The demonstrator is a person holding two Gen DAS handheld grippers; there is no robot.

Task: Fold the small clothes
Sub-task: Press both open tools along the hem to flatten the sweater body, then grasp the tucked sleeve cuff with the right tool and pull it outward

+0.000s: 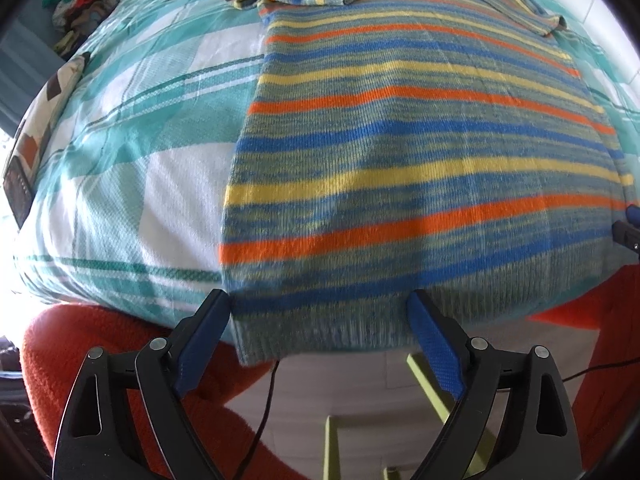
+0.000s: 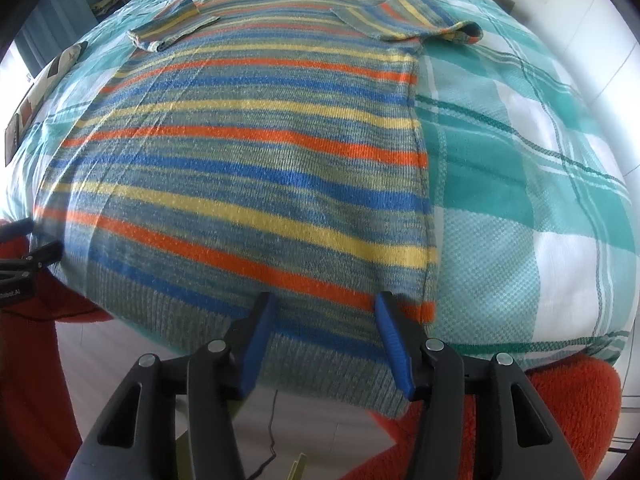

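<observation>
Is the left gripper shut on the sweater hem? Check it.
No: the left gripper stands open, its fingers astride the striped sweater's hem.

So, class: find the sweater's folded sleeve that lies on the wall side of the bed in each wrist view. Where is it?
Left wrist view: the folded sleeve sits top right, at the striped sweater's far corner.
Right wrist view: the same sleeve sits top, right of centre.
Shared landmark: the sweater's ribbed hem, just ahead of each gripper's open jaws.

Only a partial "robot.AI" label shows on the left tool (image 2: 18,264).
</observation>
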